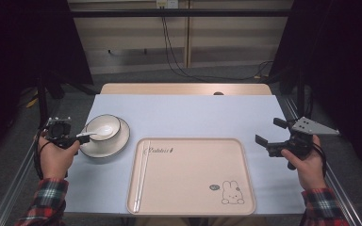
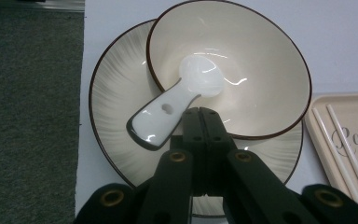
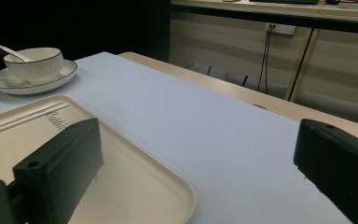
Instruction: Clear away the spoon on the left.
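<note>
The two black fingers (image 2: 200, 122) of the left gripper (image 2: 200, 112) are pressed together with nothing between them, their tips over the near rim of the cream ceramic bowl with a dark rim (image 2: 261, 70). The white ceramic spoon (image 2: 177, 100) lies just beside those tips, on their left in the left gripper view: its scoop rests in the bowl and its handle runs out over the bowl's edge above the cream ribbed saucer (image 2: 116, 102); whether the tips touch the handle I cannot tell. The right gripper (image 1: 273, 134) is held well apart, beyond the right edge of the beige plastic tray (image 1: 193, 197), its fingers wide apart and empty.
</note>
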`<state>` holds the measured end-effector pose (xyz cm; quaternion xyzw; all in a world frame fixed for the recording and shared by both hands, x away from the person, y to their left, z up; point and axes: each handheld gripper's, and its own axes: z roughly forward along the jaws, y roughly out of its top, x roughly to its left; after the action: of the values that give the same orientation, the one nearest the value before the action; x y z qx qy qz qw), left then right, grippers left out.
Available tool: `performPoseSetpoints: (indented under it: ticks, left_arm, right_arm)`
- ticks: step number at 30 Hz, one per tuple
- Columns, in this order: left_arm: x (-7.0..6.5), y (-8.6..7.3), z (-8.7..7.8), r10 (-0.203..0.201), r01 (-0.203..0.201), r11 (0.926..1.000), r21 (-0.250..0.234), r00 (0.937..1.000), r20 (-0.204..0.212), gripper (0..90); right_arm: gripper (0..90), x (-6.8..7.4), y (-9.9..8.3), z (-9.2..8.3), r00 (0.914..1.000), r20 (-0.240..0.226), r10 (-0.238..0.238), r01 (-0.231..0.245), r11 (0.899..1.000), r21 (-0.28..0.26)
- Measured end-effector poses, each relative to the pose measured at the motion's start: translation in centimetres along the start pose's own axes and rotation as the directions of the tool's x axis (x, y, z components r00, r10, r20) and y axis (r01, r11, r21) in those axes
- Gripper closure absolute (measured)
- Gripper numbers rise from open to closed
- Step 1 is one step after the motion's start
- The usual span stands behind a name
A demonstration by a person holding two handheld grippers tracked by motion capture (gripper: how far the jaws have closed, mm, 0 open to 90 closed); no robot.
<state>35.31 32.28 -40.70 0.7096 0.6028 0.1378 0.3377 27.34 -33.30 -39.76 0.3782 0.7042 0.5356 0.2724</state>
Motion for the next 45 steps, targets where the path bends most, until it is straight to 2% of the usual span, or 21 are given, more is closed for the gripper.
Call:
performPoseSetpoints:
  ticks: [4, 5, 8, 9, 12, 14, 15, 16, 17, 20, 21, 22, 29, 35, 36, 41, 45]
  left_arm:
    - [0.1, 0.2, 0.1, 0.002, -0.002, 1.0000, -0.003, 0.9999, -0.015, 90.0]
    - [0.1, 0.2, 0.1, -0.009, 0.009, 0.9999, -0.013, 0.9998, -0.018, 90.0]
    - [0.3, 0.3, 0.0, -0.001, 0.001, 1.0000, -0.004, 0.9996, -0.028, 90.0]
    - [0.3, 0.3, 0.1, -0.017, 0.017, 0.9997, -0.018, 0.9995, -0.025, 90.0]
    - [0.5, 0.5, 0.1, 0.004, -0.004, 1.0000, -0.008, 0.9992, -0.039, 90.0]
    - [0.4, 0.6, 0.3, -0.005, 0.004, 0.9996, -0.026, 0.9989, -0.046, 90.0]
    - [0.5, 0.7, 0.2, 0.015, -0.015, 0.9998, -0.012, 0.9987, -0.048, 90.0]
    - [0.5, 0.8, 0.3, 0.018, -0.018, 0.9998, -0.013, 0.9983, -0.055, 90.0]
    - [0.4, 0.8, 0.4, -0.002, 0.000, 0.9996, -0.029, 0.9985, -0.055, 90.0]
    - [0.5, 1.0, 0.6, 0.016, -0.017, 0.9998, -0.014, 0.9972, -0.073, 90.0]
    - [0.4, 1.0, 0.7, -0.006, 0.003, 0.9994, -0.036, 0.9971, -0.075, 90.0]
    - [0.5, 1.1, 0.7, 0.010, -0.012, 0.9996, -0.026, 0.9973, -0.073, 90.0]
    - [0.9, 1.2, 0.9, 0.025, -0.027, 0.9994, -0.020, 0.9955, -0.091, 90.0]
    - [1.2, 1.3, 0.7, -0.002, -0.004, 0.9984, -0.056, 0.9927, -0.120, 90.0]
    - [1.4, 1.3, 0.6, 0.009, -0.015, 0.9989, -0.045, 0.9925, -0.122, 90.0]
    - [1.8, 1.5, 0.6, -0.011, 0.003, 0.9982, -0.059, 0.9910, -0.134, 90.0]
    - [2.0, 1.8, 0.8, -0.018, 0.006, 0.9961, -0.088, 0.9898, -0.141, 89.1]
  right_arm:
    - [0.3, 0.1, 0.0, 0.0, 1.0000, 0.004, 0.005, -0.005, 1.000, -0.002]
    - [0.3, 0.1, 0.0, 0.0, 1.0000, 0.004, 0.004, -0.004, 1.000, -0.001]
    - [0.3, 0.1, 0.0, 0.1, 1.0000, -0.003, 0.000, 0.000, 1.000, 0.001]
    - [0.3, 0.1, 0.0, 0.1, 1.0000, 0.004, 0.004, -0.004, 1.000, -0.001]
    - [0.3, 0.0, 0.0, 0.1, 1.0000, 0.004, 0.000, 0.000, 1.000, 0.000]
    - [0.3, 0.1, 0.0, 0.0, 0.9999, 0.010, 0.001, -0.001, 1.000, -0.005]
    - [0.3, 0.0, 0.0, 0.0, 1.0000, 0.004, 0.000, 0.000, 1.000, -0.005]
    - [0.3, 0.0, 0.0, 0.0, 1.0000, 0.005, -0.001, 0.001, 1.000, -0.005]
    - [0.3, 0.0, 0.0, 0.0, 1.0000, 0.006, -0.002, 0.002, 1.000, -0.005]
    - [0.4, 0.0, -0.1, 0.1, 1.0000, 0.006, -0.006, 0.006, 1.000, -0.005]
    - [0.3, 0.0, -0.1, 0.1, 1.0000, 0.008, -0.005, 0.005, 1.000, -0.003]
    - [0.3, 0.0, -0.1, 0.1, 0.9999, 0.011, -0.006, 0.006, 1.000, -0.002]
    - [0.3, 0.0, -0.1, 0.2, 0.9999, 0.007, -0.010, 0.010, 1.000, 0.006]
    - [0.3, 0.0, -0.1, 0.2, 0.9999, 0.006, -0.009, 0.009, 1.000, 0.003]
    - [0.3, 0.0, -0.1, 0.2, 1.0000, 0.005, -0.008, 0.008, 1.000, 0.004]
    - [0.3, 0.0, -0.1, 0.3, 0.9999, 0.008, -0.010, 0.010, 1.000, 0.011]
    - [0.3, 0.0, -0.2, 0.3, 0.9999, 0.006, -0.009, 0.009, 1.000, 0.015]
